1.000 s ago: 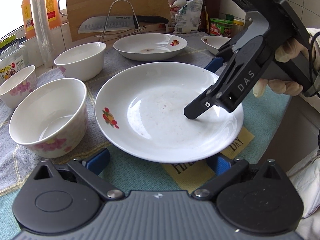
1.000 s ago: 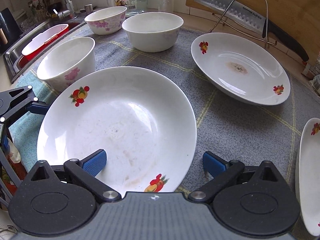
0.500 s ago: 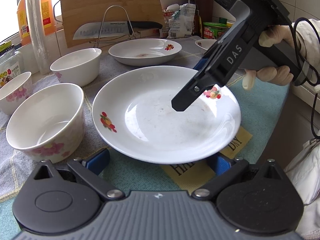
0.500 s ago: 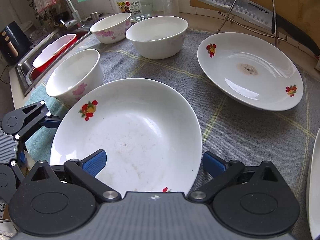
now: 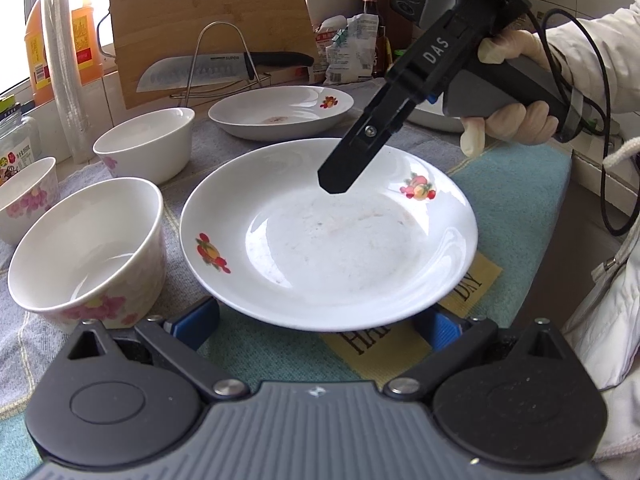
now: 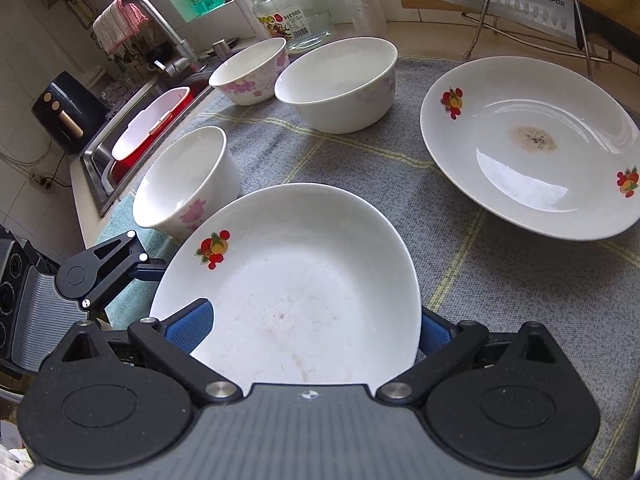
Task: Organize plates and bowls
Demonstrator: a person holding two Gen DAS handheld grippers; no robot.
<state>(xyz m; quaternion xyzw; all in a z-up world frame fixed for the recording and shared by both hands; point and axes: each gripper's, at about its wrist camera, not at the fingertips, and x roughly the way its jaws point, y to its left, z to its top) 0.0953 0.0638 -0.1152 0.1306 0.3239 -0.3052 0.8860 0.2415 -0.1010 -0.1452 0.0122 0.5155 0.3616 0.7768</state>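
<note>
A white plate with fruit prints (image 5: 328, 236) lies on the mat right in front of my left gripper (image 5: 316, 326). The left gripper is open, its blue pads (image 5: 196, 320) low on either side of the plate's near rim. My right gripper (image 5: 336, 184) is open and hangs above the plate's far side, clear of it. In the right wrist view the same plate (image 6: 296, 288) sits between that gripper's open blue pads (image 6: 188, 322). A second fruit-print plate (image 6: 532, 148) lies beyond it. Three white bowls (image 5: 92, 248) (image 5: 148, 144) (image 5: 26, 196) stand to the left.
A knife on a wire rack (image 5: 224, 68) and a wooden cutting board (image 5: 208, 20) stand at the back. Bottles, a glass jar (image 6: 292, 12) and a sink with a red tub (image 6: 152, 128) line the counter edge. Another white dish (image 5: 432, 114) sits behind my right gripper.
My right gripper has lifted up off the plate's surface and pulled back toward the far right. The plate now lies flat on the mat. The left gripper has stayed at the near rim.
</note>
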